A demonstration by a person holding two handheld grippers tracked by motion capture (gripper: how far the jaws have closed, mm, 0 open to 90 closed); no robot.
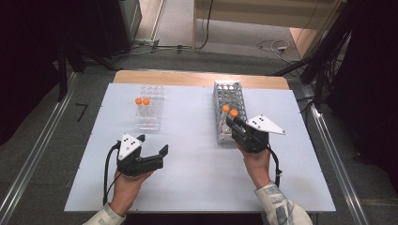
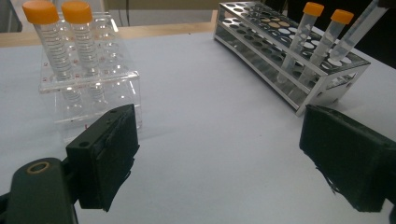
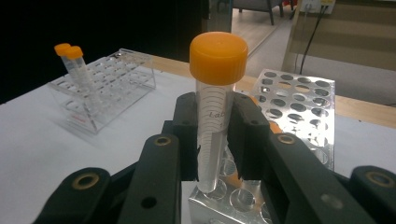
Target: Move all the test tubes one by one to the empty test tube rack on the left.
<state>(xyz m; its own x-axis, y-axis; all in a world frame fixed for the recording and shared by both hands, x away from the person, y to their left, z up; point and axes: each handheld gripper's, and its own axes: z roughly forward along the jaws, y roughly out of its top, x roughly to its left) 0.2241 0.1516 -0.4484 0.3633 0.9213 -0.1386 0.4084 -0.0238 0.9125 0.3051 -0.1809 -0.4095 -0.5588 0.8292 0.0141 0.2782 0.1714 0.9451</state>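
The white surface point(image 1: 197, 159) carries two racks well apart, so tubes can go from one to the other. The right gripper point(image 3: 215, 135) pinches an orange-capped tube point(image 3: 215, 93) between its fingers, just above the metal rack point(image 3: 299, 102). The left gripper point(image 2: 219, 158) waits, fingers spread, near the clear rack point(image 2: 88, 88).

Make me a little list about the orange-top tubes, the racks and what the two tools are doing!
Right tool: shut on a tube with an orange cap, held upright just above the metal rack
Left tool: open, holding nothing, low over the white table
Metal rack: on the person's right side of the table, two more orange-capped tubes leaning in it
Clear rack: on the left side, two orange-capped tubes standing in it
Racks: apart from each other
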